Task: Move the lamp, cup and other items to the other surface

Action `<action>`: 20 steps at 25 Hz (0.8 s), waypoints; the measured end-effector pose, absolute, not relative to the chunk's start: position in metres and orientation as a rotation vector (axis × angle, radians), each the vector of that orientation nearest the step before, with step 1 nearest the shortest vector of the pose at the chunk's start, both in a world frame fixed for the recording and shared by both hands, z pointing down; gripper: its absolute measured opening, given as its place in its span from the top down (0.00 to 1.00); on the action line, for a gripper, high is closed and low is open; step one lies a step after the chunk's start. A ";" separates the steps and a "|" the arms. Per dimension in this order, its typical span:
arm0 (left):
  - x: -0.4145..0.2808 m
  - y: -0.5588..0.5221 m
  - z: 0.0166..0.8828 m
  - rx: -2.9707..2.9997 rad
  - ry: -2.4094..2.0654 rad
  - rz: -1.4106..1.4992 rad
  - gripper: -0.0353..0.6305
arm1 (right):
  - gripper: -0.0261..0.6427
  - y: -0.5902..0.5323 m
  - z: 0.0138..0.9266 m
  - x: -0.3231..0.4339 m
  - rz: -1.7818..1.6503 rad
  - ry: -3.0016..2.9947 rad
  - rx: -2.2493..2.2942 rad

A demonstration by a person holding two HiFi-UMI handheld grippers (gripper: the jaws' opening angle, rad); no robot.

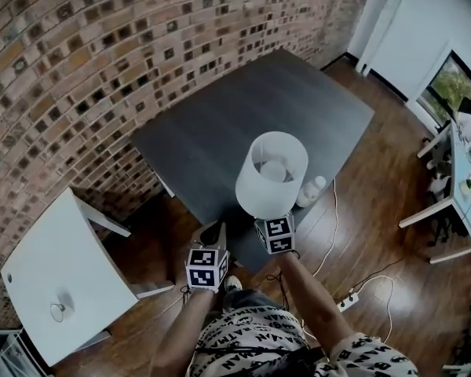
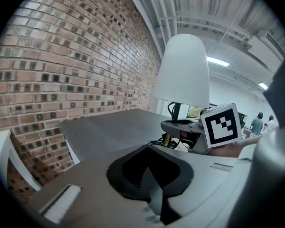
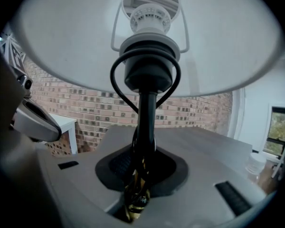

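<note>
At left, closed on nothing, the left gripper (image 1: pixel 212 234), just beside the lamp (image 1: pixel 272 171) and slightly below its shade. At right, clamped on the lamp's thin black stem under the shade, the right gripper (image 3: pixel 138 179), with the lamp upright in the air above the near edge of the dark grey table (image 1: pixel 220 124) by the brick wall (image 1: pixel 78 77). White drum shade open at the top, white bulb socket inside, black cord looped round the stem, brass-coloured band low between the jaws.
</note>
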State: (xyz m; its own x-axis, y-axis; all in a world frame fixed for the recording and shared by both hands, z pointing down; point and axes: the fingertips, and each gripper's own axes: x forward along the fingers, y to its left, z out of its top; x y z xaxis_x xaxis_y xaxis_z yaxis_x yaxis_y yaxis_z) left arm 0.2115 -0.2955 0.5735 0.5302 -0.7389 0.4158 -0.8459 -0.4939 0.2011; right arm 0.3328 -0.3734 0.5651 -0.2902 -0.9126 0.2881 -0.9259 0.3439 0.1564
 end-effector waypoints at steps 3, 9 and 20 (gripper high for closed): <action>0.225 -0.309 0.582 2.377 -1.296 0.409 0.93 | 0.86 -0.390 0.576 0.359 0.083 -2.262 1.661; 0.230 -0.323 0.597 2.345 -1.310 0.443 0.93 | 0.86 -0.408 0.599 0.379 0.130 -2.239 1.683; 0.220 -0.329 0.607 2.295 -1.352 0.479 0.93 | 0.86 -0.429 0.617 0.386 0.142 -2.240 1.694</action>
